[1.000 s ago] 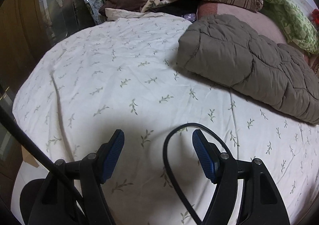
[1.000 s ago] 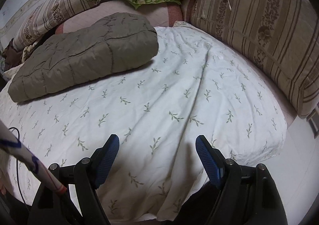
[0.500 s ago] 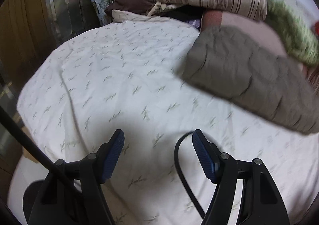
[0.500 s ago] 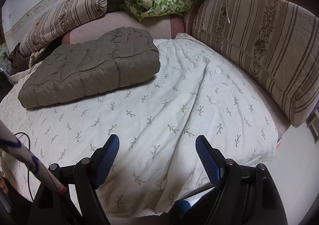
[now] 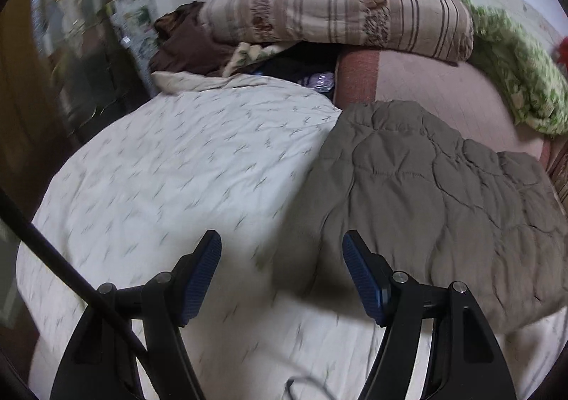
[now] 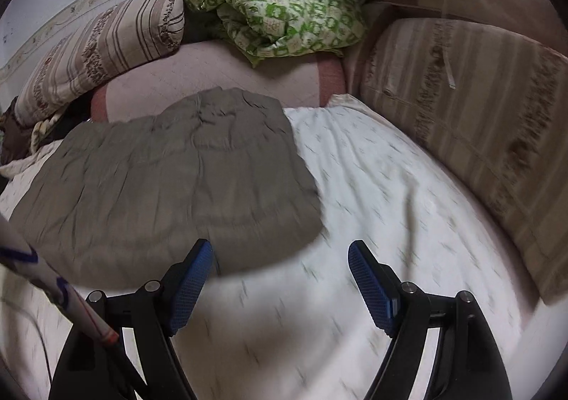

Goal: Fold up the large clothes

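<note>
A folded grey-brown quilted jacket (image 5: 436, 201) lies on the white leaf-print bed sheet (image 5: 184, 165). It also shows in the right wrist view (image 6: 170, 180), on the sheet (image 6: 372, 194). My left gripper (image 5: 282, 252) is open and empty, close over the jacket's near left corner. My right gripper (image 6: 280, 259) is open and empty, just above the jacket's near right edge. Both views are blurred by motion.
A striped pillow (image 5: 340, 6) and dark clothes (image 5: 184, 41) lie at the bed's head. A green patterned blanket (image 6: 277, 16) lies at the back. A striped cushion (image 6: 472, 123) runs along the right side. A black cable (image 5: 53, 254) crosses my left gripper.
Both grippers moved forward across the bed toward the jacket, which now lies right at the fingertips. Both stayed open.
</note>
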`<state>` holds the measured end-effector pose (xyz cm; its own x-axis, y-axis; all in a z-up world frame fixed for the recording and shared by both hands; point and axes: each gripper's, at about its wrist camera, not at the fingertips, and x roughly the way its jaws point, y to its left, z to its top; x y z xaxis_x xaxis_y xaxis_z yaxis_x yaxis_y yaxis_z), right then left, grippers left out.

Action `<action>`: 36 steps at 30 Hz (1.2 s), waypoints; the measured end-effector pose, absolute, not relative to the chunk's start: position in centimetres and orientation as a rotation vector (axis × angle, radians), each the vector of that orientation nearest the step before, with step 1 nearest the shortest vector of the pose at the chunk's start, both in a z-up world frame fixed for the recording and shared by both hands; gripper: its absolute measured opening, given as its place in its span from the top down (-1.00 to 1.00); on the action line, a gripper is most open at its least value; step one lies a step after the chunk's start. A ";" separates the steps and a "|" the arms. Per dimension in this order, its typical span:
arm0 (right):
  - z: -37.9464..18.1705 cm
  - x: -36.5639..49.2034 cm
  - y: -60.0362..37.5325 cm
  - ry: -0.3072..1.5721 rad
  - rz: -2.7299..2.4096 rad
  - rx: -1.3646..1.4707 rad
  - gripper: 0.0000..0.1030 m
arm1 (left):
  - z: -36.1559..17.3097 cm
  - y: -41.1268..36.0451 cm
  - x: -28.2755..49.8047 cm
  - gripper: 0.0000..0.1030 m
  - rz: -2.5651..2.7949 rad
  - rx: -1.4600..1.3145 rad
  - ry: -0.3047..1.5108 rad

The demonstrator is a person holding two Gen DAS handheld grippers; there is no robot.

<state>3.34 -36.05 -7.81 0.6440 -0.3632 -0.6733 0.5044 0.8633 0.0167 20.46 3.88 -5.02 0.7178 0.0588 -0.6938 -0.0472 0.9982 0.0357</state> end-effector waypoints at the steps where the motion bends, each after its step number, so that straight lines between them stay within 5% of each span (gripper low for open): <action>1: -8.2 4.5 -36.3 0.720 -0.501 0.210 -0.61 | -5.8 3.4 21.9 -0.36 0.075 0.027 0.785; 7: -12.0 11.5 -38.0 0.780 -0.474 0.150 -0.62 | -9.7 3.6 26.3 -0.36 0.105 0.001 0.883; 18: -14.0 19.3 -39.4 0.788 -0.410 0.154 -0.69 | -8.6 3.8 27.2 -0.36 0.047 -0.057 0.859; 25: -13.8 18.2 -38.6 0.819 -0.434 0.112 -0.68 | -10.5 -0.5 27.4 -0.36 0.164 0.256 0.794; 36: -8.1 10.5 -40.2 0.647 -0.470 0.266 -0.67 | -2.6 7.7 21.1 -0.36 0.126 -0.027 0.613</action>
<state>10.53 -40.20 -8.05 0.6991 -0.3348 -0.6317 0.4971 0.8627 0.0929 21.11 7.65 -2.55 0.8107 0.1100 -0.5751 -0.1259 0.9920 0.0122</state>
